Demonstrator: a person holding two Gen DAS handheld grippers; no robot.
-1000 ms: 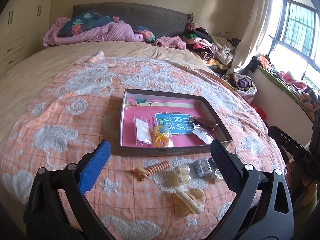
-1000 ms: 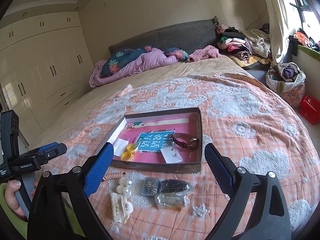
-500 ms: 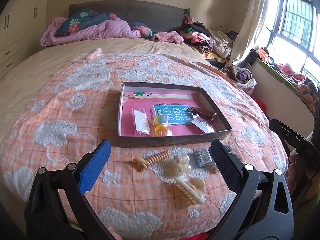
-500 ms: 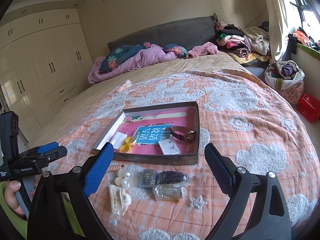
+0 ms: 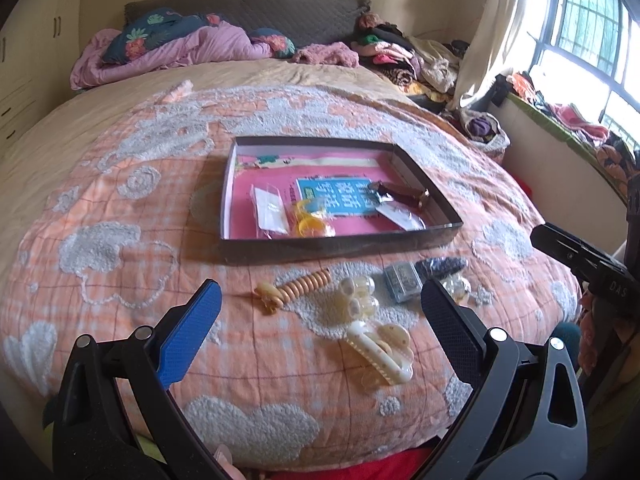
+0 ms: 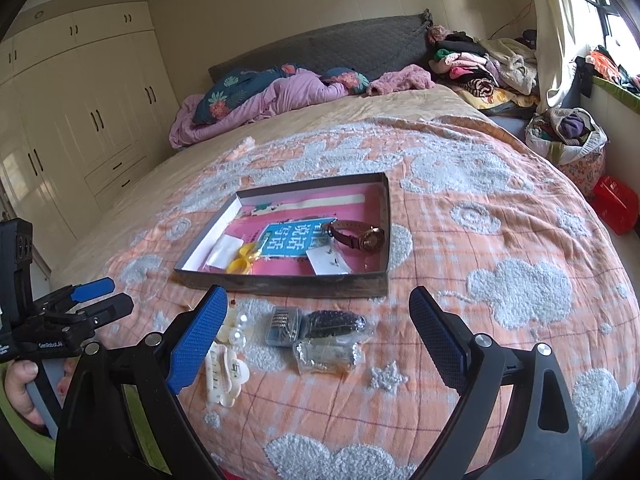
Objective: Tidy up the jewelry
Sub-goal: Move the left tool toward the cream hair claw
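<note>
A shallow dark box (image 5: 320, 246) (image 6: 280, 282) with a pink lining lies on the bed; in it are a brown watch (image 6: 358, 236) (image 5: 402, 192), yellow rings (image 5: 310, 222) and small packets. In front of it on the quilt lie a spiral hair tie (image 5: 296, 290), a pearl clip (image 5: 358, 298), a cream claw clip (image 5: 380, 350) (image 6: 222, 376), a small grey case (image 6: 284, 326) (image 5: 402, 282), a dark clip (image 6: 334, 324) and a clear bag (image 6: 326, 356). My left gripper (image 5: 320, 326) hangs open above the near items. My right gripper (image 6: 318, 330) is open too, holding nothing.
The bed's orange quilt (image 6: 500, 240) has white cloud patches. Purple bedding (image 5: 180, 50) and piled clothes (image 6: 480, 68) lie at the headboard. A bag (image 6: 568, 140) and red box (image 6: 616, 202) sit on the floor at right. A hand (image 6: 20, 384) holds the left gripper.
Both grippers have drawn back and risen slightly from the bed, so the box and loose items look farther away. Nothing was picked up; the items stay put.
</note>
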